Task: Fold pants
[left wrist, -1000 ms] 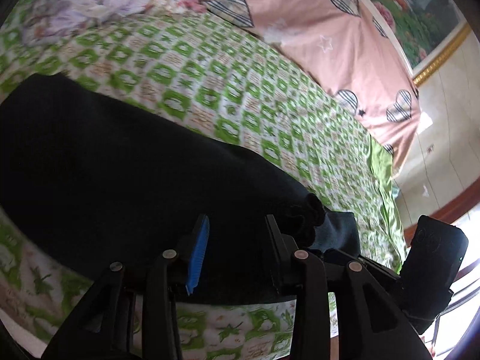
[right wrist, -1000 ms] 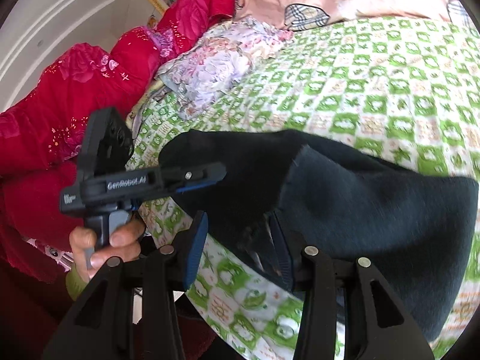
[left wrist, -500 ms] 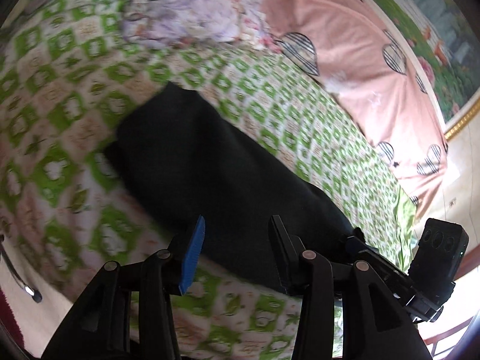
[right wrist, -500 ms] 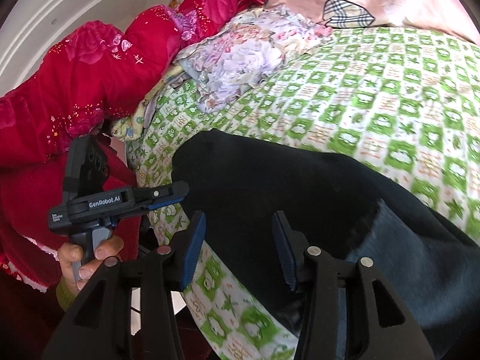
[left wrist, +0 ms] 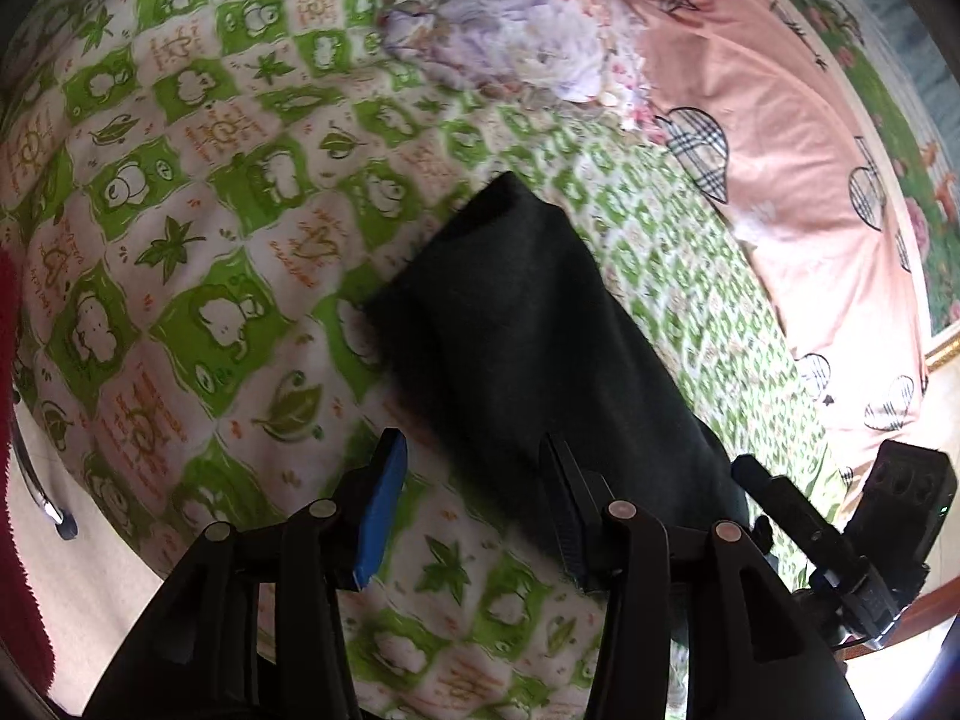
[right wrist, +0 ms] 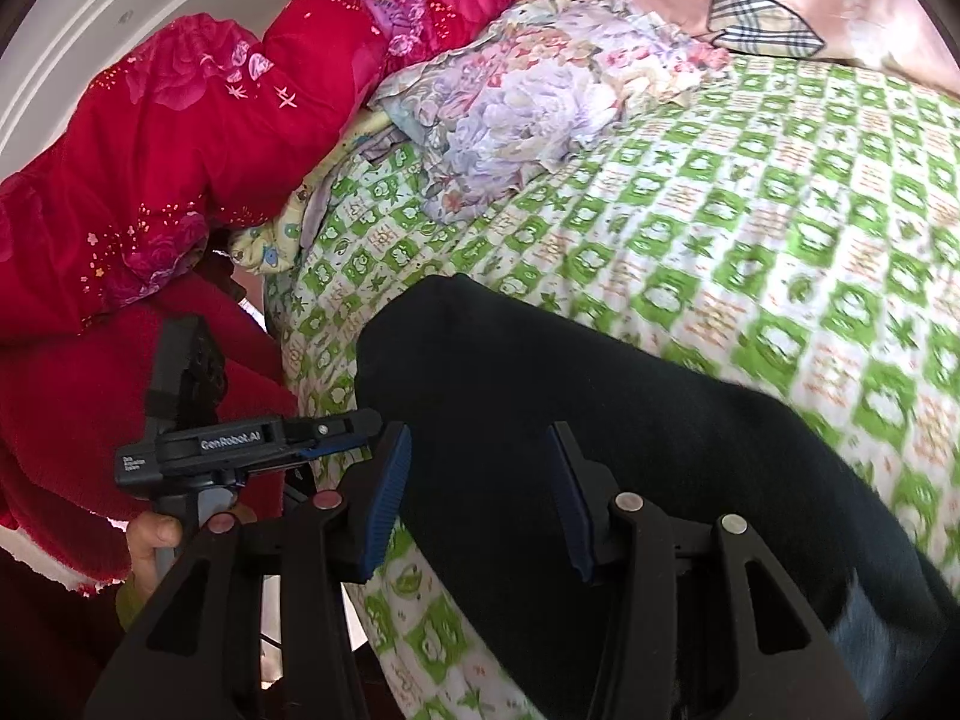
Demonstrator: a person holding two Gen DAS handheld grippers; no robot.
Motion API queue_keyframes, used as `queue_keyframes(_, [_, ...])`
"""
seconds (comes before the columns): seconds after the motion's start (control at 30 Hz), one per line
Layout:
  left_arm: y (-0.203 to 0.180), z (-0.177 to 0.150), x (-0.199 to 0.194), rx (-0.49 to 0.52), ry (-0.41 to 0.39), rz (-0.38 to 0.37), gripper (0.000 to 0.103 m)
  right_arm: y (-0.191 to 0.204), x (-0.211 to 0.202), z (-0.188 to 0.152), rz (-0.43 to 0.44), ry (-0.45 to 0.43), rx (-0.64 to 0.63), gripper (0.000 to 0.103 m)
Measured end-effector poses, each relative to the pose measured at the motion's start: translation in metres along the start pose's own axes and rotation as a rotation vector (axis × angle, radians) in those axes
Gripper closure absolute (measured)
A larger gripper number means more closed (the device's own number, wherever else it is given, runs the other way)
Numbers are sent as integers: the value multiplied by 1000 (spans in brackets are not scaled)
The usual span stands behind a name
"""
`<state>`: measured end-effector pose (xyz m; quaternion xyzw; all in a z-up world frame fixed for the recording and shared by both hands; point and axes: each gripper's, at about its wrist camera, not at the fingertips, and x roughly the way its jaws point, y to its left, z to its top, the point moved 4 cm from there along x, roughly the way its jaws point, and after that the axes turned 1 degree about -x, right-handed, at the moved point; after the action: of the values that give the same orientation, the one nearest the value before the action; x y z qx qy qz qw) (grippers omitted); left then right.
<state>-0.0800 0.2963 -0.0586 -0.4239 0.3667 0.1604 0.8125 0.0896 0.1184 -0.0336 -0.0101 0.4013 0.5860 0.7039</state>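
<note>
Dark pants lie stretched out on the green-and-white patterned bed sheet, one end pointing up the bed. My left gripper hovers open over the pants' near edge, with sheet and dark cloth below the gap and nothing pinched. In the right wrist view the pants fill the lower middle. My right gripper stands open above them, its pads off the cloth. The left gripper shows at the left in that view, a hand on its handle. The right gripper shows at the lower right in the left wrist view.
A floral cloth lies bunched at the head of the sheet. A pink quilt with checked hearts lies along the far side. A red quilt is piled at the left. The bed's edge drops off at the left.
Both views have slid along the pants toward their far end. The lighter flap that my right gripper held up has dropped to the lower right corner. The left wrist has rolled.
</note>
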Motion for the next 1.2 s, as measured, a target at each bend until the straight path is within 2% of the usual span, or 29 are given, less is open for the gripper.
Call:
queue_keyframes(0.23, [8, 11, 16, -32, 20, -6, 55, 2, 39, 33, -7, 72, -78, 52])
queue_keyframes(0.5, [12, 18, 25, -53, 20, -11, 55, 2, 101, 79, -2, 207, -232, 52])
queue_keyframes(0.67, [13, 21, 28, -46, 13, -15, 56, 1, 138, 88, 39, 297, -260, 52])
queue_keyframes(0.8, [10, 25, 32, -31, 9, -9, 59, 4, 164, 79, 47, 382, -300, 52])
queue_keyframes(0.83, [9, 26, 33, -22, 7, 0, 60, 5, 167, 76, 54, 388, -305, 54])
queue_keyframes(0.87, [6, 29, 36, -16, 5, 10, 62, 7, 168, 75, 57, 384, -310, 64])
queue_keyframes(0.97, [-1, 33, 42, 27, -8, 45, 70, 12, 163, 74, 51, 365, -320, 75])
queue_keyframes(1.07, [-13, 35, 43, 67, -15, 70, 78, 15, 152, 77, 47, 342, -326, 80])
queue_keyframes(1.2, [-28, 37, 30, 78, -35, 30, 83, 22, 118, 88, 62, 263, -308, 81])
